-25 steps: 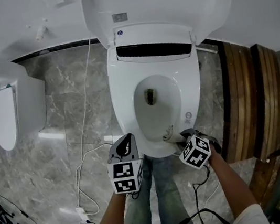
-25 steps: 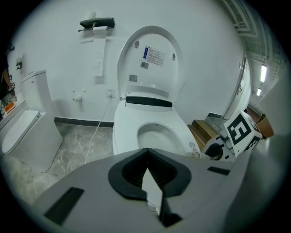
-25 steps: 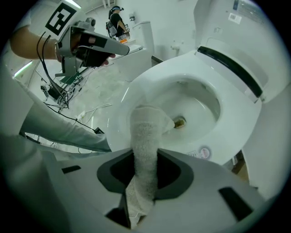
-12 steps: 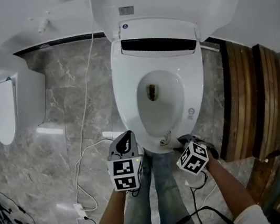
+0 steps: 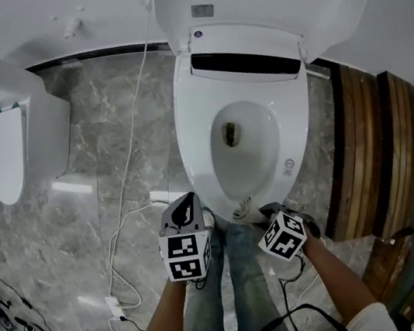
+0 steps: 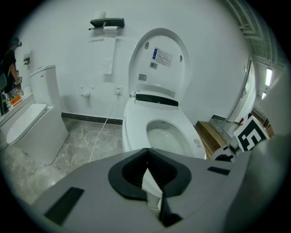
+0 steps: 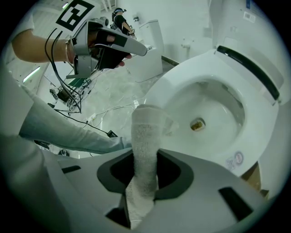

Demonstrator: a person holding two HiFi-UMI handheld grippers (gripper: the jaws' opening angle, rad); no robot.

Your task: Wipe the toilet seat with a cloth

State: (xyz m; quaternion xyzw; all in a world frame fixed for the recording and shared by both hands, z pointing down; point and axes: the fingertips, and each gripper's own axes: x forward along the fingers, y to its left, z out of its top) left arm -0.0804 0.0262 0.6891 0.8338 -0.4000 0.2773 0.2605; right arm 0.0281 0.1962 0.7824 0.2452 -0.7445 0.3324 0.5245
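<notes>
Cloth between right gripper jaws

The left gripper and the right gripper were each cased in a grey shell lined with black and topped by a cube of black-and-white square markers. Black cables were seen trailing below the right one. Blue jeans and a white sleeve were worn.

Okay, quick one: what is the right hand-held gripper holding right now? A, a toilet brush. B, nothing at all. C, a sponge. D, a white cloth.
D: in the right gripper view, the right hand-held gripper has its jaws closed on a white cloth, whose end sticks out toward the front rim of the toilet seat.
</notes>
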